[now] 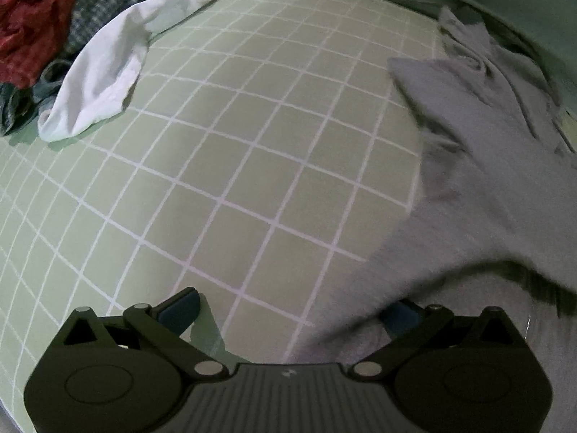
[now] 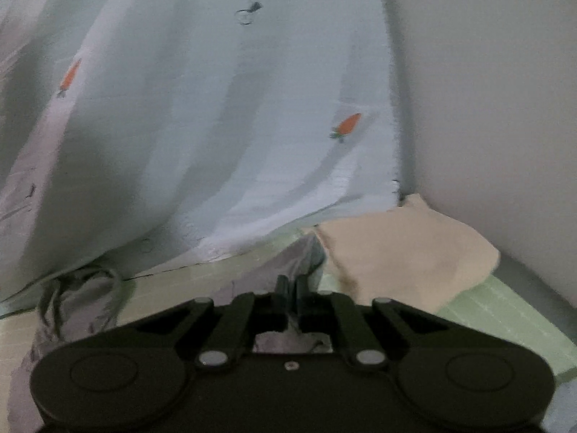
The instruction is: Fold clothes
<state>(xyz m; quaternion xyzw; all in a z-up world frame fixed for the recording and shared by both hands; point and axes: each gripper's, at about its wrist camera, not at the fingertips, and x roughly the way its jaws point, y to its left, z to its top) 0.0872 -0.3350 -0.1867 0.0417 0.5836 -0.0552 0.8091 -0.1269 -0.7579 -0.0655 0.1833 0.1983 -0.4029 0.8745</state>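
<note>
- While the green checked bed sheet (image 1: 252,166) fills most of the left wrist view, the grey garment (image 1: 487,187) sprawls over it down the right side of the frame, blurred along its lower edge.
- Over in the right wrist view, a pale curtain with carrot prints (image 2: 202,115) hangs across the upper left and centre, with a plain wall (image 2: 487,90) at upper right.
- Upper left of the left wrist view: a heap of clothes (image 1: 43,29), red and checked, with a white garment (image 1: 108,65) trailing out of it.
- Beige cloth (image 2: 404,249) lies right of centre in the right wrist view.
- Left gripper (image 1: 288,315), bottom of frame: jaws spread wide, nothing between them.
- Right gripper (image 2: 290,288), bottom centre: jaws pressed together, pinching a fold of the grey garment (image 2: 285,263).
</note>
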